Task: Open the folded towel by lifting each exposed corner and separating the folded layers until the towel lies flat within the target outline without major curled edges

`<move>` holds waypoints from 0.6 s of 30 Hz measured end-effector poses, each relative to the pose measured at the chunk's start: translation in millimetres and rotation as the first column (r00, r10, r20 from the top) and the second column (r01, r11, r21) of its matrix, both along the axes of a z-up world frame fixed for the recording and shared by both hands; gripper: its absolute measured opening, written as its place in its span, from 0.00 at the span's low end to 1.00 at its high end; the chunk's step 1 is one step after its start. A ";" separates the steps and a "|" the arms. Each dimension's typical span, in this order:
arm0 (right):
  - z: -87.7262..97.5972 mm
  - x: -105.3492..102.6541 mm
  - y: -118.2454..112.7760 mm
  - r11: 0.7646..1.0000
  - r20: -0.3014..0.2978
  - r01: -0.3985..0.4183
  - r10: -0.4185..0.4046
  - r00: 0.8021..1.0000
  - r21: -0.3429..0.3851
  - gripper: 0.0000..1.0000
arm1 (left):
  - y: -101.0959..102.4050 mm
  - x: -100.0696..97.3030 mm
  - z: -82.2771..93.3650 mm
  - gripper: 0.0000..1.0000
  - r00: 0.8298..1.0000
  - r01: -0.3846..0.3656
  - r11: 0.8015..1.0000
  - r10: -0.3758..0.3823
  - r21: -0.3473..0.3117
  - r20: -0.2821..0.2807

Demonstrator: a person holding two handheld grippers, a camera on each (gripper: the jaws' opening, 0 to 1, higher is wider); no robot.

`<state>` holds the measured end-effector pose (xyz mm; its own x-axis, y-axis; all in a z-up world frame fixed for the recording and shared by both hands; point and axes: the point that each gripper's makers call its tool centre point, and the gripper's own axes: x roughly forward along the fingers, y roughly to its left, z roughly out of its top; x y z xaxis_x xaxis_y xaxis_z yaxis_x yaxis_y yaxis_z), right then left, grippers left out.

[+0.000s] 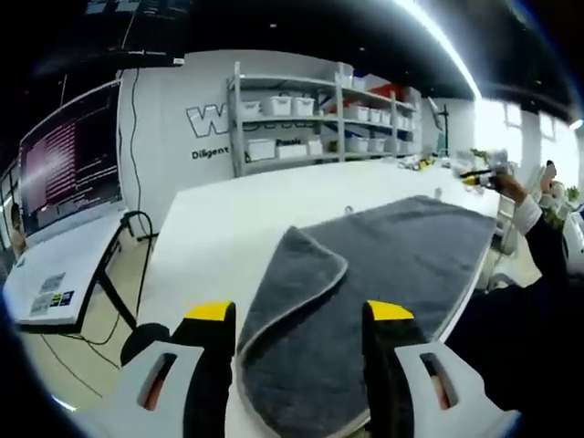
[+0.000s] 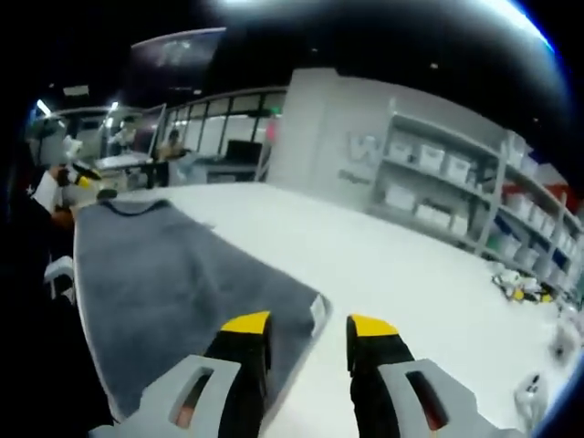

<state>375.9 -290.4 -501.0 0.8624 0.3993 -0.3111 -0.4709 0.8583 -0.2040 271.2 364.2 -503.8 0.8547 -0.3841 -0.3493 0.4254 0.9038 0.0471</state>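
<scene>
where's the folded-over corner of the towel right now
In the left gripper view, the folded-over corner lies on the grey towel, just ahead of the open left gripper, near the table's near edge.

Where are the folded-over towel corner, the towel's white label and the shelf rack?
folded-over corner (image 1: 294, 245): left gripper view, rounded tip of the flap.
white label (image 2: 318, 313): right gripper view, tag at the towel's near corner.
shelf rack (image 1: 301, 119): left gripper view, middle shelf.
</scene>
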 end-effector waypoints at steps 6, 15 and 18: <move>12.4 5.9 13.0 0.999 0.052 -0.039 0.037 0.998 0.027 0.28 | -6.3 8.0 11.5 0.70 0.998 -0.012 0.999 0.014 -0.030 0.064; 7.1 13.0 32.5 0.994 0.023 -0.099 0.099 0.995 0.035 0.30 | -19.5 19.1 35.8 0.87 0.978 -0.010 0.996 0.027 -0.085 0.207; 4.6 17.2 36.1 0.993 0.019 -0.110 0.109 0.994 0.030 0.26 | -25.6 23.9 43.5 0.94 0.963 -0.022 0.993 0.052 -0.118 0.263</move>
<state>393.2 -254.3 -496.4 0.8182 0.5009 -0.2823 -0.5590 0.8077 -0.1871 295.0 338.5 -460.3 0.9252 -0.3741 -0.0642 0.3774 0.9247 0.0508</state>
